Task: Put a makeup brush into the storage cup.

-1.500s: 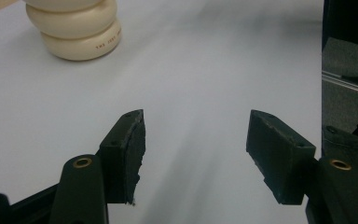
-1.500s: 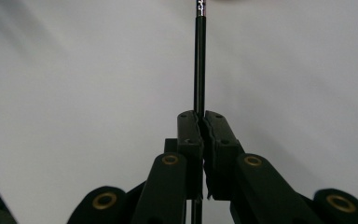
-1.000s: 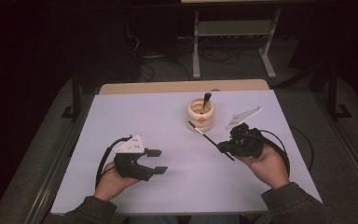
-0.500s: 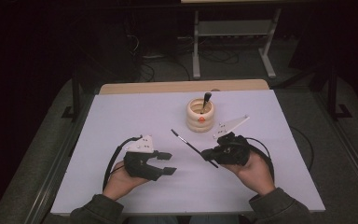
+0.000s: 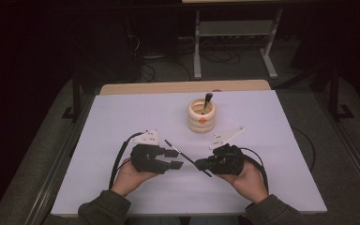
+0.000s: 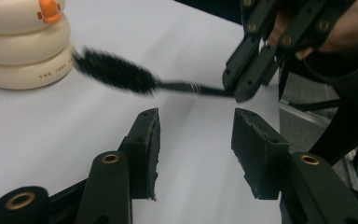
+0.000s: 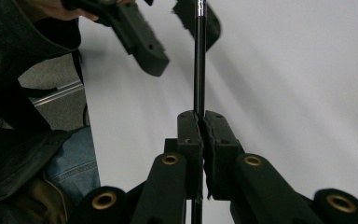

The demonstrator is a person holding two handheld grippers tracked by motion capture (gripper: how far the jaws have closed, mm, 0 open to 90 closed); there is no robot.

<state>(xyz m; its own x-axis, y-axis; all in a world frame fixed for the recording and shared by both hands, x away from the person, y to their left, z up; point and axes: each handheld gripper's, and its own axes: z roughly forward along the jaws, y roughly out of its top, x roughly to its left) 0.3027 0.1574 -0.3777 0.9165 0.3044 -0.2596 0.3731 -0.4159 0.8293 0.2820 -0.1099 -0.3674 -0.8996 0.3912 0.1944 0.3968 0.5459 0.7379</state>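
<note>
Right gripper view has the right gripper [image 7: 199, 122] clamped on a thin brush [image 7: 199, 60] handle while the left gripper [image 6: 196, 123], jaws apart and just closing with nothing between them, nears it, so a mistimed handover could drop it.

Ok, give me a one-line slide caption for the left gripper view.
Left gripper, open and empty, faces a bristle brush held by the right gripper beside a cream holder.

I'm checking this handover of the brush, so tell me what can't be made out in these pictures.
- Brush bristles: blurred in the left gripper view.
- Brush tip: cut off by the top edge in the right gripper view.
- Printed words on the cream holder: too small to read, left gripper view.
- Tool standing in the holder: lower end hidden by the holder's wall, high view.
</note>
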